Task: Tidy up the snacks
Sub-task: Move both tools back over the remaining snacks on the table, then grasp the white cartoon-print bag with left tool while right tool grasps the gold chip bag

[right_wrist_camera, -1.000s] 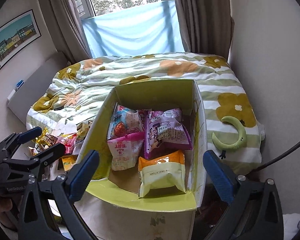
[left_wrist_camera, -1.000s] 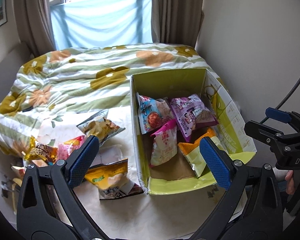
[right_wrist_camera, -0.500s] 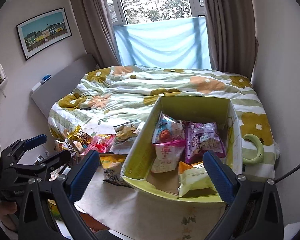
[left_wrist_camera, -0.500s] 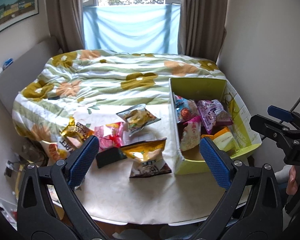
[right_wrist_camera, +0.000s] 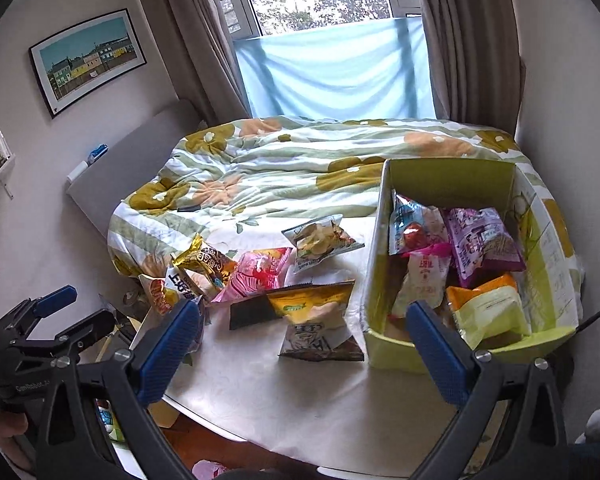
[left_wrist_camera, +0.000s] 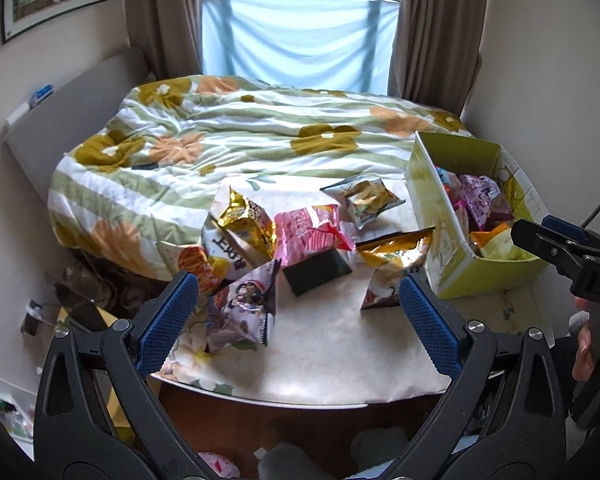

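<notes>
A yellow-green cardboard box (right_wrist_camera: 374,264) (left_wrist_camera: 420,184) stands at the table's right end and holds several snack bags, among them a purple one (right_wrist_camera: 482,240) and an orange-topped one (right_wrist_camera: 488,308). Loose bags lie left of it: a gold-and-brown bag (right_wrist_camera: 316,320) (left_wrist_camera: 392,260), a pink bag (right_wrist_camera: 256,276) (left_wrist_camera: 308,228), a chip bag (right_wrist_camera: 320,240) (left_wrist_camera: 366,198), a gold foil bag (left_wrist_camera: 242,220) and a pale cartoon bag (left_wrist_camera: 244,308). My left gripper (left_wrist_camera: 296,308) is open above the near table edge, empty. My right gripper (right_wrist_camera: 300,340) is open and empty, in front of the box.
A dark flat packet (left_wrist_camera: 316,272) lies among the bags. The white table (left_wrist_camera: 320,360) meets a bed with a flowered quilt (left_wrist_camera: 240,136). Walls and curtains close the right side. Clutter lies on the floor left of the table (left_wrist_camera: 80,292).
Both grippers have pulled back and up from the box and swung left. The loose bags and the table's front edge have come into view. Both stay open.
</notes>
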A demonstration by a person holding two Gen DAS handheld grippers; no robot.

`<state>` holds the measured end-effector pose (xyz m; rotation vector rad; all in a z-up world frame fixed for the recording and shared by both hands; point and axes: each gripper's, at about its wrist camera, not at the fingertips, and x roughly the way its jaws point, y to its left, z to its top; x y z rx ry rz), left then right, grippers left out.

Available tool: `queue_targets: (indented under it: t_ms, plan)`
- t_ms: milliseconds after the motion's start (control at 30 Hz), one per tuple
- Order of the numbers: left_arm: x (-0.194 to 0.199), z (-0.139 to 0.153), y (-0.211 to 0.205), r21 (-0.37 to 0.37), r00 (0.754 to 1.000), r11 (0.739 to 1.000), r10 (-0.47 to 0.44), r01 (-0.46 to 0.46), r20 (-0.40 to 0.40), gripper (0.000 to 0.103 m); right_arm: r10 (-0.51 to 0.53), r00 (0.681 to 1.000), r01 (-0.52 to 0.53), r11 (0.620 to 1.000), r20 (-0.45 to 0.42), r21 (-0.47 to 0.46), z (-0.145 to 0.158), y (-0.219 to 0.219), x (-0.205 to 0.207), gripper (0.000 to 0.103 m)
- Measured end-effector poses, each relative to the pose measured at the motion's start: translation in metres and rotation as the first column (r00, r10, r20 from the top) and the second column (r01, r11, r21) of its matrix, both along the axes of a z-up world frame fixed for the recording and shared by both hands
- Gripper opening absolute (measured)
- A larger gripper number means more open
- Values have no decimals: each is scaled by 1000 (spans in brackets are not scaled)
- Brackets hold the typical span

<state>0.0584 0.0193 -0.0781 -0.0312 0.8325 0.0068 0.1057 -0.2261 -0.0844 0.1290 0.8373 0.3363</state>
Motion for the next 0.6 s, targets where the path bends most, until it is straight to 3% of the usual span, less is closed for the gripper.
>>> queue_targets:
  t_ms: [200,400,600]
  plan:
    - [0,-33,52,-22,997,998,-61,59,-54,100,-90,996,89,995,-24,-43,-34,41,-5,103]
    - [9,-84,68,5,978,982,-185,186,-101,100,-192,981,188,976,-32,-107,-73,72,-3,103]
    - [25,-129,64,102,964,962,-245,255,-101,100,-259,965,248,953,-44,-174,-108,86,0,103]
